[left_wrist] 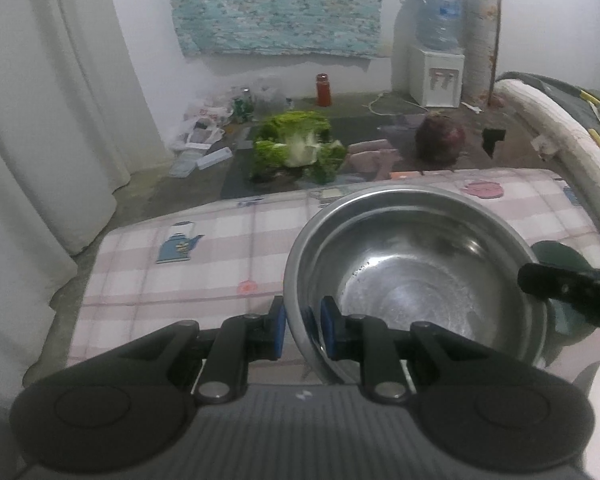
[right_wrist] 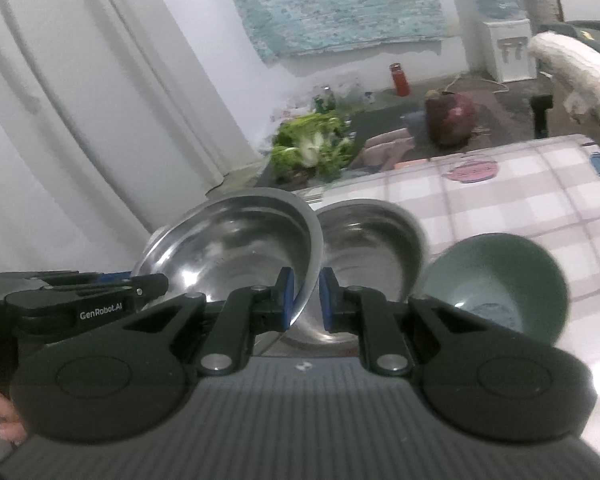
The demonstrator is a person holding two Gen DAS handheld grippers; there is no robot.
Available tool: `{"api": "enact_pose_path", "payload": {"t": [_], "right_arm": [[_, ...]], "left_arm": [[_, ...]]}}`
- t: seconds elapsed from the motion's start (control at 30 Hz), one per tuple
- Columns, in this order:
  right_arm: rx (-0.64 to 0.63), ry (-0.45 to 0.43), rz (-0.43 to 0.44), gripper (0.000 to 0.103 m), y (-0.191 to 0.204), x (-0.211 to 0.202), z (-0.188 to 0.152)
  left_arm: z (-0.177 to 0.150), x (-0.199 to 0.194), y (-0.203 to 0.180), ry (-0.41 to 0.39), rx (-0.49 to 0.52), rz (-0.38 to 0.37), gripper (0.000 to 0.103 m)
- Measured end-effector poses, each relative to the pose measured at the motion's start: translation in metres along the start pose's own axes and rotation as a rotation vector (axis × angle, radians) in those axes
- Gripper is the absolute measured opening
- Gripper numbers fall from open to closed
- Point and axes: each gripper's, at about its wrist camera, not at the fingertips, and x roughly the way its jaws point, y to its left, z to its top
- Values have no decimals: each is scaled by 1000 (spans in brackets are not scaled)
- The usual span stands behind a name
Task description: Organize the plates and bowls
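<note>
While we count two steel bowls [right_wrist: 236, 248] and one green bowl [right_wrist: 500, 280], left gripper [left_wrist: 303, 330] and right gripper [right_wrist: 304, 300] each clamp the lifted bowl's rim.

A steel bowl [right_wrist: 236, 248] is held clear of the checked tablecloth [right_wrist: 520, 200], the left gripper [left_wrist: 303, 330] on its left rim, the right gripper [right_wrist: 303, 300] on its right rim; just right of it a second steel bowl [right_wrist: 376, 248] sits on the cloth; a ceramic bowl [right_wrist: 500, 280] lies right of that; beyond the table, on the floor, leafy greens [left_wrist: 296, 148] lie left of a red cabbage [left_wrist: 440, 138]; a water dispenser [left_wrist: 436, 72] stands behind against the wall.
</note>
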Motion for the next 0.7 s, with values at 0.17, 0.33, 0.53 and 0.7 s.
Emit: {"api": "enact_pose_path", "payload": {"t": [0.17,0.33,0.53,0.7], "right_arm": [[2,2,-29,13,-19,-5,4],[1,15,-55,13,-36,2,10],[-14,57,-88,14,-51,24,14],[-54,77,-108,16,-53,44,17]], "left_arm": [[4,12,-18,16,15,-21,20],[7,26,-34,32,30,-22,20],[10,52,-45,61,54,-8,20],[9,63,-47,72,66,9,21]]}}
